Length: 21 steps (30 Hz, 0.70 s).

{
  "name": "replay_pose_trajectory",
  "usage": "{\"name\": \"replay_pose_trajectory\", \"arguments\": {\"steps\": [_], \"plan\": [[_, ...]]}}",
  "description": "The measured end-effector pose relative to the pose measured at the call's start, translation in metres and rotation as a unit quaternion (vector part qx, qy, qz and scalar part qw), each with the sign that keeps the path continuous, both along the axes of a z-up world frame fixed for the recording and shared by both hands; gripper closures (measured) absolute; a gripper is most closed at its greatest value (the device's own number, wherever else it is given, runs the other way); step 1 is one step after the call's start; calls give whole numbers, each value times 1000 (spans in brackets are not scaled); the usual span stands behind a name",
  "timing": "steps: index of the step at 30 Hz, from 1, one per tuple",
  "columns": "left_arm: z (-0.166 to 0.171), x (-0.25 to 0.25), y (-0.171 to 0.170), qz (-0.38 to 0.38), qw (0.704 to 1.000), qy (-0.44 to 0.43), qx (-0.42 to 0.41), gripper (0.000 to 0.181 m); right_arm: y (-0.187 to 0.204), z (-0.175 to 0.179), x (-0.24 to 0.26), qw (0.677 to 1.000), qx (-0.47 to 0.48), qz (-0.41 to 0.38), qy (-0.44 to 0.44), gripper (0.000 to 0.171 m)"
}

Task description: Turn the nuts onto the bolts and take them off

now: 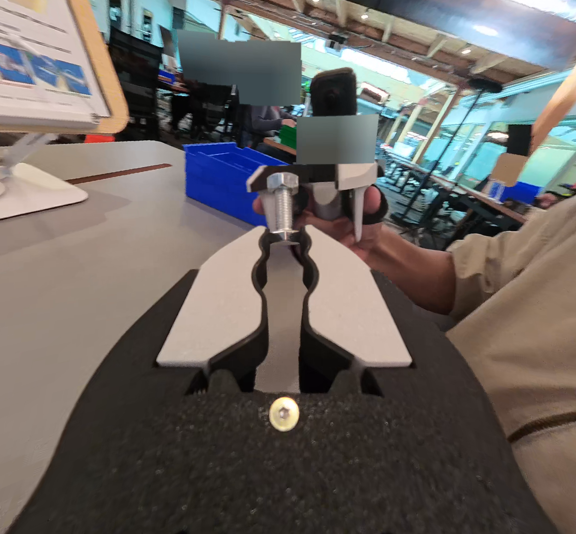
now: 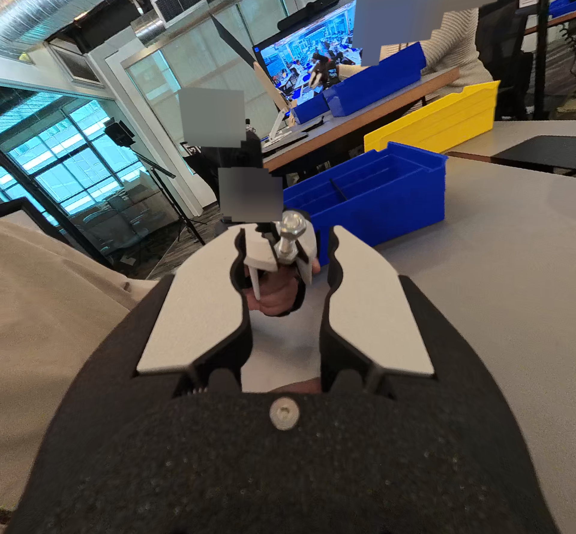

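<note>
The left gripper (image 1: 284,233) pinches only the lower tip of the upright bolt (image 1: 282,204), head at twelve o'clock, while the right gripper (image 2: 288,232) gapes wide around it, so an off-centre closing nudge could lever the bolt loose.

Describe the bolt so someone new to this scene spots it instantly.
On the grey table there is a blue bin, and just in front of it the left claw is raised. The bolt stands upright between its tips, hex head on top. It is the only shiny threaded metal piece among the matte grey and black claw parts.
</note>
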<state>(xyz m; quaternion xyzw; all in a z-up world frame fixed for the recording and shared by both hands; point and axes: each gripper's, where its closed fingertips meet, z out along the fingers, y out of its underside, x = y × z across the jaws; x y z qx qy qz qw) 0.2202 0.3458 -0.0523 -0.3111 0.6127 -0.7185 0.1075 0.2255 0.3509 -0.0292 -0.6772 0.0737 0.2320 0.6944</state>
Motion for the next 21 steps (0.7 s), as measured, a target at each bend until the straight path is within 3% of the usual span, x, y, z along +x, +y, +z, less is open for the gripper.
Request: {"name": "replay_pose_trajectory", "arguments": {"steps": [3,7,9,12,21], "plan": [[0,-4,-11,-39,999,14,-19,164,9,3,-11,1000,6,18,-4,121],[-2,1,-4,-18,1000,17,-9,163,7,1,-16,1000,2,13,-10,117],[0,4,7,0,1000,16,-10,164,0,-1,-16,1000,5,17,-10,128],[0,5,15,2,1000,17,-15,164,-7,-5,-7,1000,-1,-3,-6,124],[-9,-3,-19,-46,999,22,15,163,11,0,-18,1000,3,24,-7,120]]}}
